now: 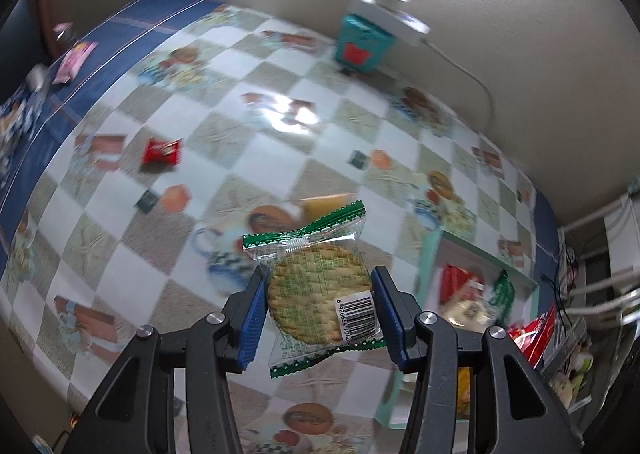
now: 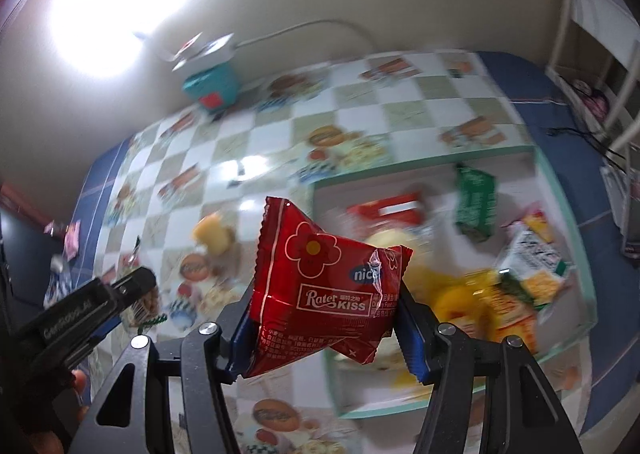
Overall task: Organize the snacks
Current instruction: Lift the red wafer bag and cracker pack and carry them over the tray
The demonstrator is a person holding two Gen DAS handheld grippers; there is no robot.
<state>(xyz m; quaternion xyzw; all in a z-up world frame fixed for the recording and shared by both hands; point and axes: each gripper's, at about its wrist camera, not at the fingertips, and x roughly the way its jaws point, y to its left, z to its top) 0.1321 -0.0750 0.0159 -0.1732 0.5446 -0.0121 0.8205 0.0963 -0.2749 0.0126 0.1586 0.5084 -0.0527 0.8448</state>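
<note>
Clear-wrapped cracker packet (image 1: 320, 286) sits pinched between the left gripper (image 1: 320, 318) pads; red snack pouch (image 2: 328, 290) sits pinched likewise in the right gripper (image 2: 326, 330).

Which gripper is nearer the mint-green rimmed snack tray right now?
Right. The right gripper, holding a red foil snack packet, hangs at the mint-green rimmed tray edge; the left gripper, holding a clear-wrapped round cracker, sits farther left.

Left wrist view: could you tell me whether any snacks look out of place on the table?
Yes. A red snack packet lies alone on the checked tablecloth, and a pink packet sits near the far blue edge, both well apart from the teal-rimmed tray holding the other snacks.
</note>
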